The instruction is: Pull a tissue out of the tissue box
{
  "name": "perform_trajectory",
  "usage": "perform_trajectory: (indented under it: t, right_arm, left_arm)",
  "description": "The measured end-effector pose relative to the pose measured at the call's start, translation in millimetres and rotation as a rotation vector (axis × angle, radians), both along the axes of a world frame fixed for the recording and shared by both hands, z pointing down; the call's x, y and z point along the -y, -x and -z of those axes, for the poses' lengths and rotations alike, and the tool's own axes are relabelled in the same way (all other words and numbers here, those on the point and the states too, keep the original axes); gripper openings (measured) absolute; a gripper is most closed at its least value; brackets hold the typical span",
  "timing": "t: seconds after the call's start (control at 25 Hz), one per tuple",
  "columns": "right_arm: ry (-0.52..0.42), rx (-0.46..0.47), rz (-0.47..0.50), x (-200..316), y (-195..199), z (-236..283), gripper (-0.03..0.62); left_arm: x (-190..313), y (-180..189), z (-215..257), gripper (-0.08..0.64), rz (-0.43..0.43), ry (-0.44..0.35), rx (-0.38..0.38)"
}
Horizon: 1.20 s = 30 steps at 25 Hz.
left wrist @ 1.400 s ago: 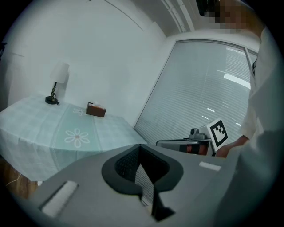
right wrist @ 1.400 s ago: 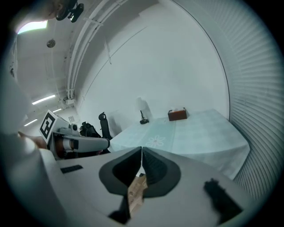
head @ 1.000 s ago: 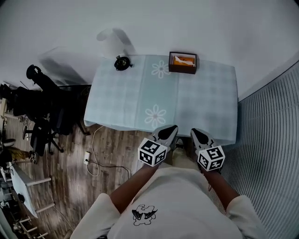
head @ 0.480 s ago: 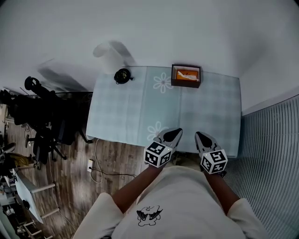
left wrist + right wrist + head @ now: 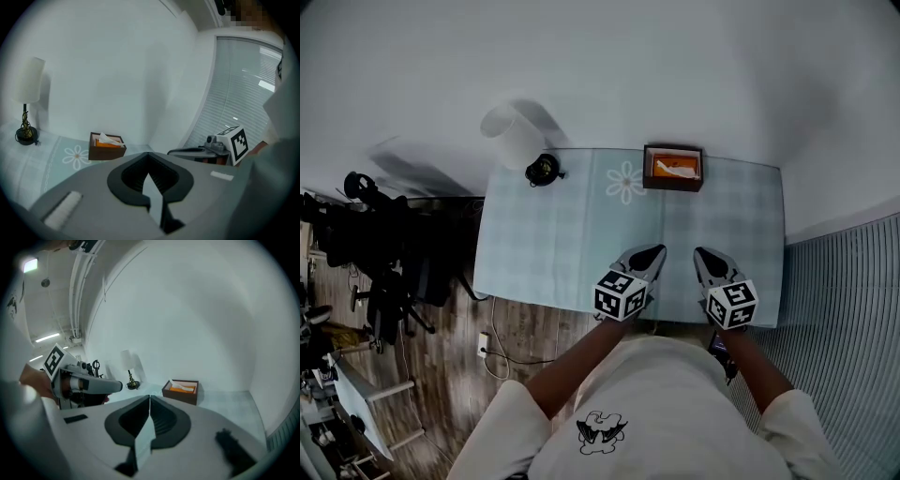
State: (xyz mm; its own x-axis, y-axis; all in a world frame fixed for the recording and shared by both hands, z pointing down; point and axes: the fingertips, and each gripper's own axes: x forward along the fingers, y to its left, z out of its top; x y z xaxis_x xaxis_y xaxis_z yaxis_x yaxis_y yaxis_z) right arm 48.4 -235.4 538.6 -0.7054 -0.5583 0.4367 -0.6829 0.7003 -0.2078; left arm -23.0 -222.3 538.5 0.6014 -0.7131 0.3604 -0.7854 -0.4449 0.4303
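Nearest first: the left gripper [image 5: 649, 255] and the right gripper [image 5: 705, 257] hang side by side over the near edge of the surface [image 5: 741, 234], which is draped in a pale blue checked cloth with daisy prints [image 5: 534, 225]. Both point forward and a little down. The fingers [image 5: 133, 176] on each are pressed together with nothing between them, and they'll have to part before any pinch.

Now the far side. The dark brown wooden tissue box [image 5: 672, 184] sits at the back edge by the wall, well apart from both grippers. Its top is open, and a white tissue [image 5: 680, 171] stands proud above the orange pack [image 5: 661, 169], easy to nip.

At the far left corner stands a white-shaded lamp [image 5: 517, 139], clear of the route. I'd say the task has barely begun, and a long reach comes first.
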Motion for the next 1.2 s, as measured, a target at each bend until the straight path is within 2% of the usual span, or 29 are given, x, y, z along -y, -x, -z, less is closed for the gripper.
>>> perform_trajectory:
  t: [0.2, 0.64, 0.88, 1.0, 1.04, 1.08, 1.12, 1.2]
  right_arm:
    - [-0.013, -0.071, 0.04, 55, 9, -21, 0.014]
    - [-0.074, -0.225, 0.128, 160, 37, -64, 0.014]
    - [-0.135, -0.398, 0.177, 201, 41, -95, 0.014]
    - [-0.133, -0.451, 0.224, 208, 46, -108, 0.015]
    - [-0.127, -0.463, 0.24, 211, 48, -113, 0.029]
    - [-0.123, -0.475, 0.255, 213, 49, -117, 0.09]
    - [-0.119, -0.489, 0.269, 215, 51, -120, 0.117]
    - [-0.126, -0.528, 0.297, 220, 54, -125, 0.141]
  left_arm:
    - [50, 9, -9, 0.005, 0.021, -0.009, 0.036]
    - [130, 25, -54, 0.005, 0.024, 0.036, 0.135]
    - [161, 29, -89, 0.005, 0.033, 0.095, 0.169]
    - [168, 33, -107, 0.005, 0.036, 0.14, 0.184]
    - [170, 34, -112, 0.005, 0.036, 0.152, 0.195]
    - [171, 35, -116, 0.005, 0.034, 0.159, 0.206]
    - [171, 35, -119, 0.005, 0.032, 0.164, 0.214]
    - [172, 35, -121, 0.005, 0.041, 0.173, 0.207]
